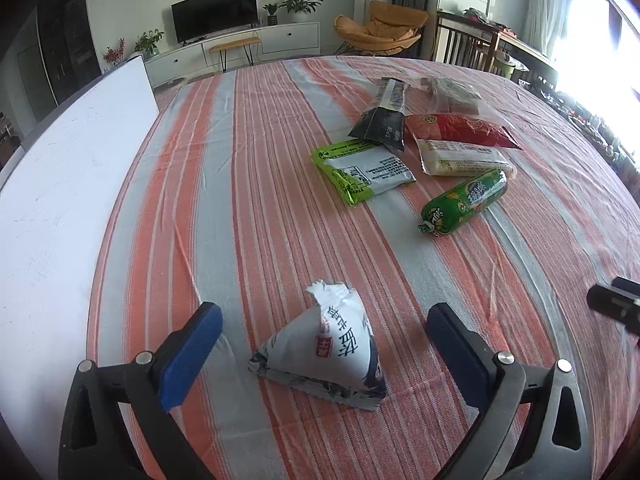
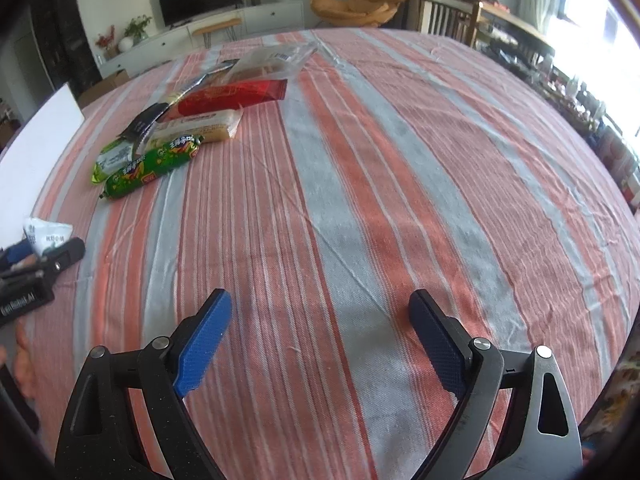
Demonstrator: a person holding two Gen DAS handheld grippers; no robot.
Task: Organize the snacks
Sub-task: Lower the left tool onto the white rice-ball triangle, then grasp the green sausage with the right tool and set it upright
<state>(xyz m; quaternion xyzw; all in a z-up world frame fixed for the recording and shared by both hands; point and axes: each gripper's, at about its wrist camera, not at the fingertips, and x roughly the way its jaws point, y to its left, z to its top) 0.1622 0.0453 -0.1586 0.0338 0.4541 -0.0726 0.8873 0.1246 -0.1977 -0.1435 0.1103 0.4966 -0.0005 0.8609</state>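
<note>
A white triangular packet (image 1: 324, 352) with dark print lies on the striped cloth between the blue pads of my left gripper (image 1: 324, 312). The jaws stand wide apart and neither pad touches it. Farther off is a loose pile: a green sausage (image 1: 464, 202), a green and white packet (image 1: 364, 170), a black packet (image 1: 384, 116), a red packet (image 1: 460, 128), a cream bread packet (image 1: 464, 158) and a clear bag (image 1: 452, 92). My right gripper (image 2: 320, 296) hangs open over bare cloth with nothing between its fingers. In its view the green sausage (image 2: 152, 168) and the pile lie far to the upper left.
A white board (image 1: 60, 180) runs along the left edge of the table. The striped cloth (image 2: 360, 200) covers the whole tabletop. The other gripper's black body (image 2: 40, 264) shows at the left of the right wrist view, beside the white packet (image 2: 46, 234). Chairs and a TV stand lie beyond.
</note>
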